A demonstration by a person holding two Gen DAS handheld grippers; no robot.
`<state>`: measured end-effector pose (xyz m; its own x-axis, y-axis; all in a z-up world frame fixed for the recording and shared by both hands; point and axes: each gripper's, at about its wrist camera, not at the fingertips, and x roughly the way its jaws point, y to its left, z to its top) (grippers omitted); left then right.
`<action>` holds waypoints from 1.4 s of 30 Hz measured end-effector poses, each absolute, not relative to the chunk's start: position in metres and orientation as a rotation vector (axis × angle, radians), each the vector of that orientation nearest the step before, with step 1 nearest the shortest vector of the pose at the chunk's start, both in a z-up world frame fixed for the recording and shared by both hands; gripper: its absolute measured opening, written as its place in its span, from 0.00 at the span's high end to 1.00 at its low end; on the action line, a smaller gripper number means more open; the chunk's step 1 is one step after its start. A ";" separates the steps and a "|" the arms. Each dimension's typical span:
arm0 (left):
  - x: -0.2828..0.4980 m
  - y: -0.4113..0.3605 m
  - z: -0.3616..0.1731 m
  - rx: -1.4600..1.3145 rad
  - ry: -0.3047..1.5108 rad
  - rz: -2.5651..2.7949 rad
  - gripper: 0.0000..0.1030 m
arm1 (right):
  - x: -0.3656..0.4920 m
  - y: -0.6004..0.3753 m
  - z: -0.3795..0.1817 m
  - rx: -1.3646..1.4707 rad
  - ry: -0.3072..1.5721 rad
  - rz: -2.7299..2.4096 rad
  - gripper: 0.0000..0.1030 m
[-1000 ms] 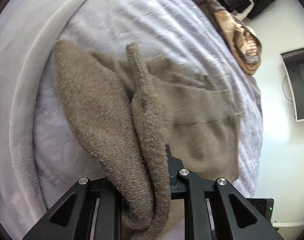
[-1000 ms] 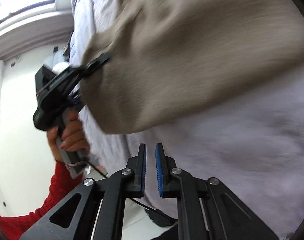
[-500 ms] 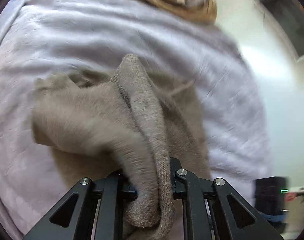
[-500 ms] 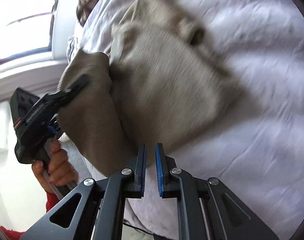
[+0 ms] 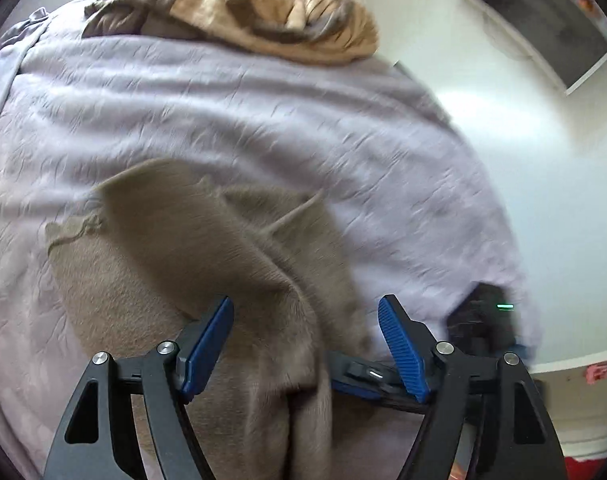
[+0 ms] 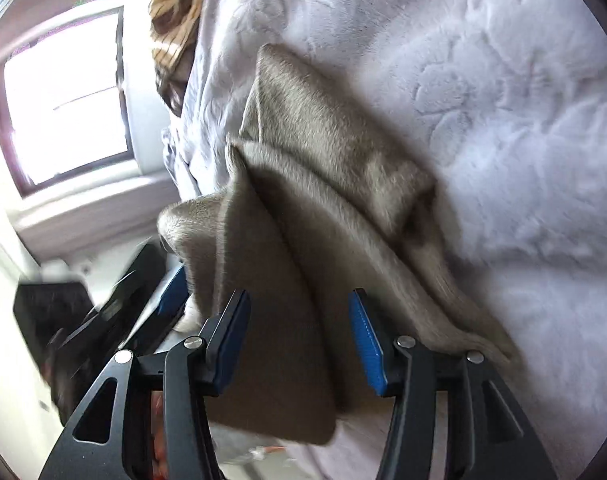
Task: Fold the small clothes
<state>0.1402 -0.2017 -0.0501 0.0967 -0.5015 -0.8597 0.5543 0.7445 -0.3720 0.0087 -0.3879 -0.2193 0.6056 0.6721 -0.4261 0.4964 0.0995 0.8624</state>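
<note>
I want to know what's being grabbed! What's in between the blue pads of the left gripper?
The left wrist view shows a fold of the brown knit garment between the opening left gripper. The pads stand clear of it.

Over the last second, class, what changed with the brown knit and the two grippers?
The left hand-held gripper carried a fold of the knit across the garment and is opening, letting it go. The right hand-held gripper, empty before, is opening over the knit. The bedcover and far clothes pile stayed put.
</note>
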 end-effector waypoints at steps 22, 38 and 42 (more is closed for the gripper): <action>0.139 -0.047 -0.136 -0.029 1.389 -0.201 0.26 | 0.124 -0.361 -0.185 1.099 1.244 0.320 0.87; 0.139 -0.109 -0.127 0.179 1.302 -0.305 0.11 | 0.085 -0.406 -0.167 0.865 1.217 0.044 0.78; 0.131 -0.099 -0.110 0.240 1.278 -0.302 0.11 | 0.061 -0.405 -0.129 0.677 1.241 -0.042 0.75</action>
<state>0.1314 -0.0987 -0.1100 0.2588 -0.0883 -0.9619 0.3520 0.9360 0.0088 0.0612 -0.4051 -0.1287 0.3490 0.3253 -0.8789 0.3840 0.8059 0.4507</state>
